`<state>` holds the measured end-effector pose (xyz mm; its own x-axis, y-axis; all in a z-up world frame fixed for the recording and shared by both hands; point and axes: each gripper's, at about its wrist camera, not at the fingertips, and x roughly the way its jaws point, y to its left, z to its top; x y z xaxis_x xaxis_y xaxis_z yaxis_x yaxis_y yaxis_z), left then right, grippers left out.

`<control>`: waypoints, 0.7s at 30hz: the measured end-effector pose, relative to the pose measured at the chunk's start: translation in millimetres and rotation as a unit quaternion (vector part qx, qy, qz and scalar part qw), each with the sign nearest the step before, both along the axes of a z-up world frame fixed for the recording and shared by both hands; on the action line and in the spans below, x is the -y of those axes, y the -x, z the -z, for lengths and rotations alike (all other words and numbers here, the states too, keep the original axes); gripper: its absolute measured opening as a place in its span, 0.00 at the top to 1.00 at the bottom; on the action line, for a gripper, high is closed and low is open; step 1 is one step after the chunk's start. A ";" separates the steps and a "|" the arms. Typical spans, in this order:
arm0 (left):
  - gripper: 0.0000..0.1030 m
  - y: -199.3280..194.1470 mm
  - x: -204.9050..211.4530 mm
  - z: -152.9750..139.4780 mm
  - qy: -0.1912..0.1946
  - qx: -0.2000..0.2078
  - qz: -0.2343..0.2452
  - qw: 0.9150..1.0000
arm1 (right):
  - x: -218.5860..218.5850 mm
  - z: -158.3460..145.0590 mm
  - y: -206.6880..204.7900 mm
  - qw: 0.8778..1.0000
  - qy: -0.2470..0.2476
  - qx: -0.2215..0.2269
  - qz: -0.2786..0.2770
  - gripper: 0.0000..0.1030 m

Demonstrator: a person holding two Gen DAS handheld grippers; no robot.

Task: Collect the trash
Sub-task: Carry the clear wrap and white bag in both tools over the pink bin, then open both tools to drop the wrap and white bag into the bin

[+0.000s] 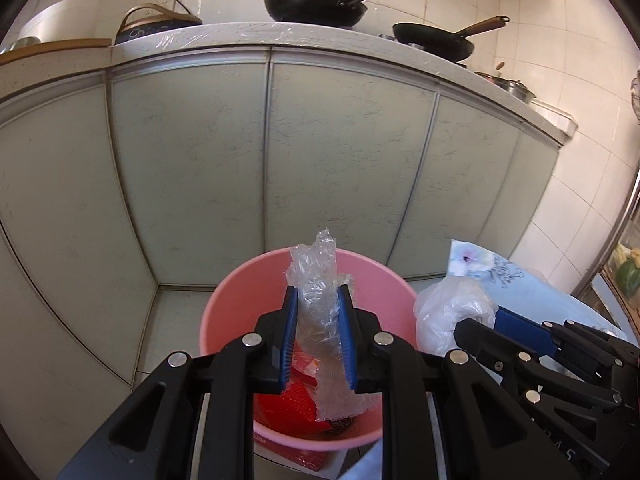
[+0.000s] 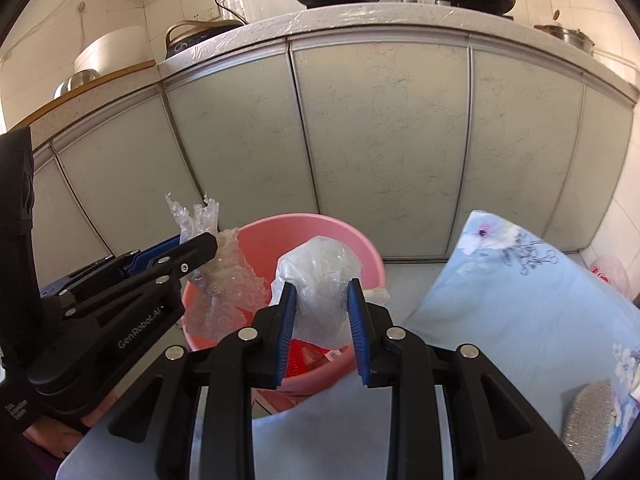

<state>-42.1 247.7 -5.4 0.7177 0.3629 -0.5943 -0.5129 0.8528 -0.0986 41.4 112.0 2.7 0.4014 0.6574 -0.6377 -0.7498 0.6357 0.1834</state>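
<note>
The left gripper [image 1: 318, 300] is clamped on a crinkled strip of clear plastic wrap [image 1: 318, 312], held upright over the round pink plastic basin [image 1: 224, 312] — red packaging [image 1: 288, 400] lies inside it. Just beside that basin's rim, the right gripper [image 2: 320, 294] pinches a bunched translucent white plastic bag [image 2: 316, 280]. Behind the basin stand pale green cabinet doors [image 1: 332, 152] under a speckled worktop [image 1: 256, 34] — two black pans [image 1: 316, 4] sit on it.
</note>
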 end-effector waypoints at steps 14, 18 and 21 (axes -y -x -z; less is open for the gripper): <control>0.81 -17.0 -29.7 45.1 0.023 -0.044 -0.027 0.998 | -34.2 38.2 -13.7 0.999 0.025 -0.038 -0.010 0.74; 0.80 -20.8 -29.6 51.3 0.025 -0.050 -0.027 0.998 | -37.7 40.3 -14.3 0.999 0.026 -0.039 -0.014 0.74; 0.77 -22.2 -29.9 55.2 0.030 -0.054 -0.030 0.998 | -39.4 42.7 -16.3 0.998 0.030 -0.044 -0.017 0.72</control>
